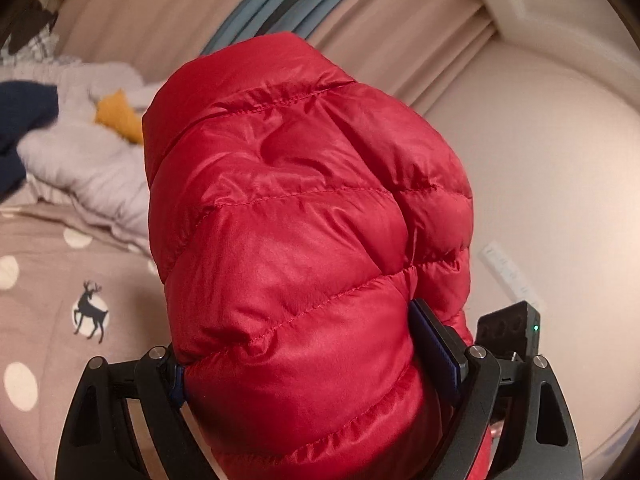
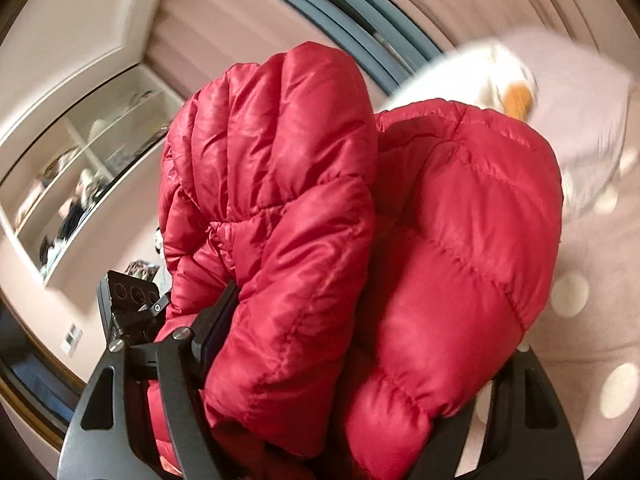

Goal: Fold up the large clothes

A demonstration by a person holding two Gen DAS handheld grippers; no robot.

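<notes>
A red quilted puffer jacket (image 1: 304,240) fills the middle of the left wrist view. My left gripper (image 1: 308,368) is shut on a thick bunch of it, held up above the bed; its right finger pad (image 1: 436,352) presses into the fabric. In the right wrist view the same red jacket (image 2: 360,240) bulges in two puffy folds. My right gripper (image 2: 352,360) is shut on it, with the left finger (image 2: 216,328) showing and the right finger hidden under the fabric.
A taupe bedspread (image 1: 48,280) with white dots and a deer print lies below left. A heap of grey, navy and mustard clothes (image 1: 80,148) sits at the left. Pink curtains (image 1: 400,20) and a wall shelf (image 2: 80,168) are behind.
</notes>
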